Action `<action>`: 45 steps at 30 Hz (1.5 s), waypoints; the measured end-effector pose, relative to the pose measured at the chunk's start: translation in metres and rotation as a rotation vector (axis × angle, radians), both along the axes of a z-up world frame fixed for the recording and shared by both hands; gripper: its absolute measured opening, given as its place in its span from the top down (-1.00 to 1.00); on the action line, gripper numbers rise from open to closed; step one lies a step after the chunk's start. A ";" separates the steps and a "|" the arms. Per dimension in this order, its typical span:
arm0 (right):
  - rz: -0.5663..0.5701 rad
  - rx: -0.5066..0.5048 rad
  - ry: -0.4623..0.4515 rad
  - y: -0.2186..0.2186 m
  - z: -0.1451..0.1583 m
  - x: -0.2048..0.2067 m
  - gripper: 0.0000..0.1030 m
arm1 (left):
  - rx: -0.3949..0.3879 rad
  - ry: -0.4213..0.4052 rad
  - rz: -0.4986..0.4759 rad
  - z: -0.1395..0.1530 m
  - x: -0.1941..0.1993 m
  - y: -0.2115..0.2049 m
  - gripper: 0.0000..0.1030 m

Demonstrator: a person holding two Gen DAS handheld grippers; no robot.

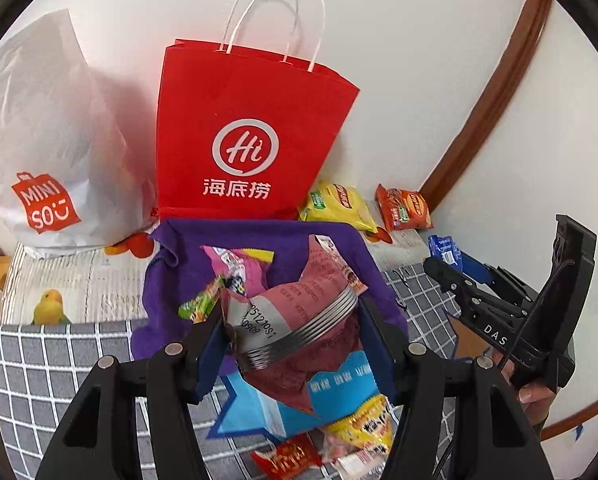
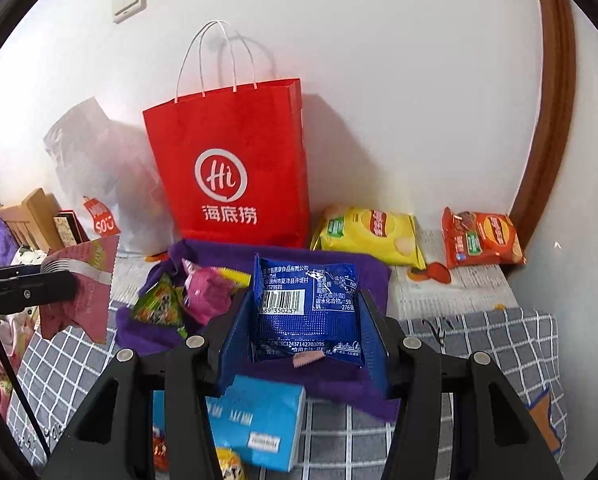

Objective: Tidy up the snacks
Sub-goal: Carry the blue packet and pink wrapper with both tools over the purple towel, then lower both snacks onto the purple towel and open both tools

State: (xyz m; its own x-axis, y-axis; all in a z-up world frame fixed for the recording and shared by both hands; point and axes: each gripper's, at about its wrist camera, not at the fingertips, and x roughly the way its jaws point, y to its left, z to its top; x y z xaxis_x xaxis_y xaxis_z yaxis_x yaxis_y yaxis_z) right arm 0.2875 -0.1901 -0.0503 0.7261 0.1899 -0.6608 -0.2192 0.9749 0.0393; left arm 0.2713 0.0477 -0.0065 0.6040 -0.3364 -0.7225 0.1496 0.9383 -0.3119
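Left gripper (image 1: 291, 336): angled downward, jaws part-closed, both blue pads pressed against a maroon snack packet (image 1: 299, 304) held clear of the surface. Right gripper (image 2: 305, 320): angled downward alongside, jaws part-closed, pads clamped on either side of a blue snack packet (image 2: 305, 312). Hand (image 1: 533, 394): partly visible behind the right gripper's body, gripping its handle.

The tall paper bag (image 2: 235, 160) stands by the wall, behind the cloth (image 2: 339, 264). Two chip bags (image 2: 369, 234) lie to its right. Small snacks (image 2: 159, 304) lie on the cloth.
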 end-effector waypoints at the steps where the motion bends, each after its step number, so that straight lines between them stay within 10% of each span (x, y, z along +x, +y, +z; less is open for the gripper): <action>1: 0.002 0.001 -0.001 0.001 -0.001 0.005 -0.01 | 0.004 0.002 0.001 -0.001 0.005 0.001 -0.16; 45: 0.069 -0.070 0.229 0.013 -0.111 0.114 -0.02 | -0.005 0.152 0.082 -0.085 0.101 0.038 -0.16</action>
